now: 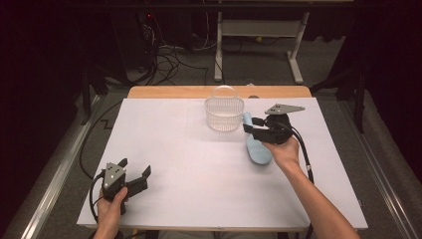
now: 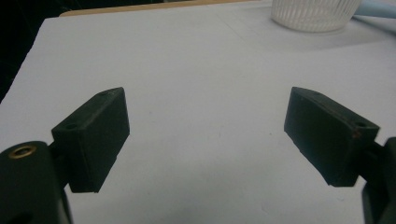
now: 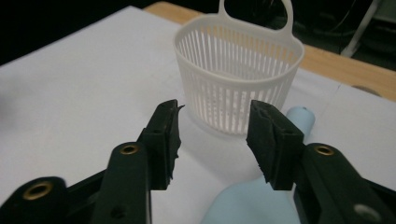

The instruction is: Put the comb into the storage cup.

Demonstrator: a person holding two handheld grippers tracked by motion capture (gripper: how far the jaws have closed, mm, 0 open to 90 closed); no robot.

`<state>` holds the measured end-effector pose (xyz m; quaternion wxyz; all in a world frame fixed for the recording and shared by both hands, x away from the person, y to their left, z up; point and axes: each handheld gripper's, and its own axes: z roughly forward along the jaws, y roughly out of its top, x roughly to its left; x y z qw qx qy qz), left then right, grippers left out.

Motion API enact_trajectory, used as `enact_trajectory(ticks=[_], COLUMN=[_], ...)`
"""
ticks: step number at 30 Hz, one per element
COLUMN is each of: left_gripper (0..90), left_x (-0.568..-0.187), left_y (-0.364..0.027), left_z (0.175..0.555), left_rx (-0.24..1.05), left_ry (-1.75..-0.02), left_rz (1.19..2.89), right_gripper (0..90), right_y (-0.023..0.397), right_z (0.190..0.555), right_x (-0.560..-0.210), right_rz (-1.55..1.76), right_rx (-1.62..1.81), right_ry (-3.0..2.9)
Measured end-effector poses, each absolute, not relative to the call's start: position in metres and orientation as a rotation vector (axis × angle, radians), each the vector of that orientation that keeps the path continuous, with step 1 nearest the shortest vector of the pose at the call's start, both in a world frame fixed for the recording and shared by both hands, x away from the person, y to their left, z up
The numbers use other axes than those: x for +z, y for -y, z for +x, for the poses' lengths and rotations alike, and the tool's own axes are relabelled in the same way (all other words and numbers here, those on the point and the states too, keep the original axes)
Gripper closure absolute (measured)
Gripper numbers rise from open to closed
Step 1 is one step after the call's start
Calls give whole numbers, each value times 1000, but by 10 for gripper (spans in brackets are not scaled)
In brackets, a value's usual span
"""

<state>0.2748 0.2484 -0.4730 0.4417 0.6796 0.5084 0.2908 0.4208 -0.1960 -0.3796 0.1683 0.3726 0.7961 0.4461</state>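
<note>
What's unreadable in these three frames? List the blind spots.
- Light blue plastic bottle: in the high view the right gripper covers its middle; in the right gripper view the bottom edge and the jaws cut it off, so its full shape is unclear.
- White slotted plastic basket: cropped by the top edge in the left gripper view; its contents are too small to tell in the high view.
- Left gripper: open over bare table.
</note>
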Motion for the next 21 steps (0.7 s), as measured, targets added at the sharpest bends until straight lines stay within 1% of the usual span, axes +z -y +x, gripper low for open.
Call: enact_trajectory(ticks=[6, 10, 11, 13, 14, 16, 21], left_gripper=[150, 150, 150, 150, 150, 150, 150], left_x=[-473, -473, -473, -473, -473, -473, -474], left_y=[-249, -248, -248, -247, -247, -247, -249], left_z=[275, 276, 276, 276, 276, 276, 277], left_rx=[729, 731, 733, 734, 735, 736, 732], left_ry=[-1264, -1259, -1258, -1261, -1262, -1264, -1273], left_rz=[1687, 1695, 1697, 1693, 1693, 1690, 1683], right_gripper=[708, 738, 764, 775, 799, 811, 884], right_y=[189, 185, 183, 181, 177, 176, 167], right_z=[445, 454, 460, 463, 469, 473, 489], right_x=[-378, -381, -384, -385, -388, -389, -399], right_rz=[1100, 1116, 1122, 1130, 1125, 1130, 1135], right_rx=[1075, 997, 947, 925, 874, 848, 724], right_ry=[-2371, -2416, -2435, -2442, -2457, -2465, -2505])
